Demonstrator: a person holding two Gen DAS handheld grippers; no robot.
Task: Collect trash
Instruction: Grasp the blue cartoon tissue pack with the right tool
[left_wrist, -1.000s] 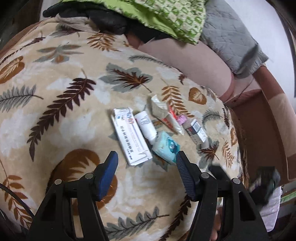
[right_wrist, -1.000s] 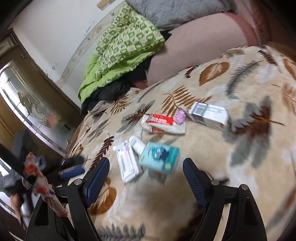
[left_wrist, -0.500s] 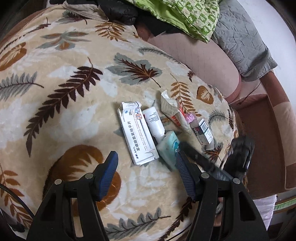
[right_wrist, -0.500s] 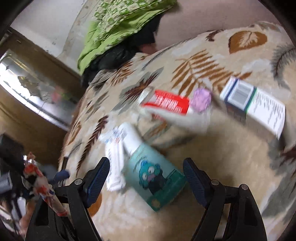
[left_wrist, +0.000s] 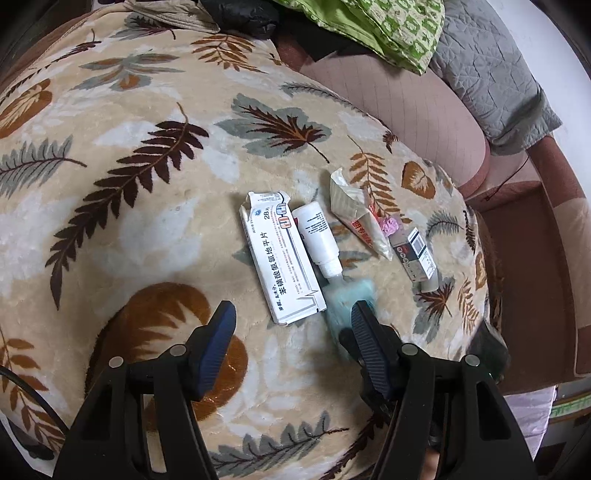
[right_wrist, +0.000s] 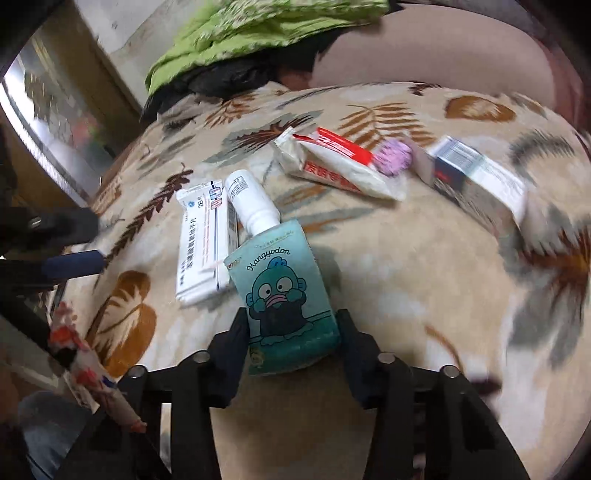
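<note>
Trash items lie in a loose row on a leaf-patterned blanket (left_wrist: 147, 206), with the long white medicine box (left_wrist: 280, 258) taken here as landmark. A white bottle (left_wrist: 317, 238) lies just beside the box on its right, touching along its length. A teal tissue packet (right_wrist: 288, 295), printed with a cartoon fish, lies at the near end of the box, its far edge overlapping the bottle's neck. Beyond the bottle, further right of the box, lie a crumpled white-and-red wrapper (right_wrist: 332, 166), a small pink wad (right_wrist: 393, 157) touching it, and a small dark-and-white carton (right_wrist: 480, 181).

The right tool (right_wrist: 291, 332) has its two fingers pressed against both sides of the teal tissue packet, clamping it at its near half. The left tool (left_wrist: 291, 332) hovers over the near end of the box with its blue-padded fingers (left_wrist: 218, 336) spread apart and nothing between them. In the left wrist view the packet appears only as a teal blur beside the box. A green quilted cloth (left_wrist: 388, 29) lies past the far end of the box, well apart from it.
</note>
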